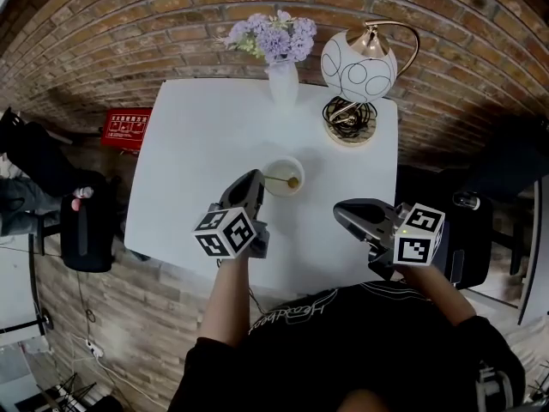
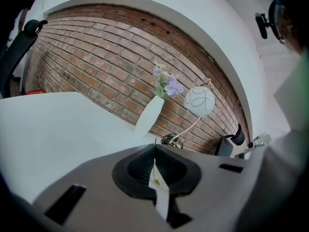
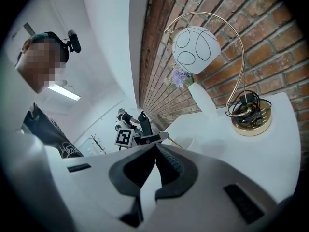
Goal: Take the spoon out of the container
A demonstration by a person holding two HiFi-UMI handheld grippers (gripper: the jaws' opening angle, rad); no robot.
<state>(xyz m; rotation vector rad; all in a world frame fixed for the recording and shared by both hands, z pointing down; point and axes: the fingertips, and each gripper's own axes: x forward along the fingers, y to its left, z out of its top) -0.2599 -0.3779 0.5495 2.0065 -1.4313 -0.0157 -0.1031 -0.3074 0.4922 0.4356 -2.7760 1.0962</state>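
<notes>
Pinching the spoon (image 1: 281, 179) handle, my left gripper (image 1: 256, 179) is clamped tight on it, scoop end down in the container (image 1: 297, 164). I'd lift straight up, slowly, so nothing tips. Right gripper (image 1: 347, 215) closed, empty, well aside. White table (image 1: 197, 144), brick wall (image 1: 129, 33), vase (image 1: 283, 84) and lamp (image 1: 358, 67) at the back.

The right claw (image 3: 155, 146), jaws together, faces the globe lamp (image 3: 195, 43).

On the table (image 1: 197, 144) the container (image 1: 274, 188) (spoon (image 1: 279, 178) in it) sits before the vase (image 1: 284, 82), lamp (image 1: 356, 84) right of that.
</notes>
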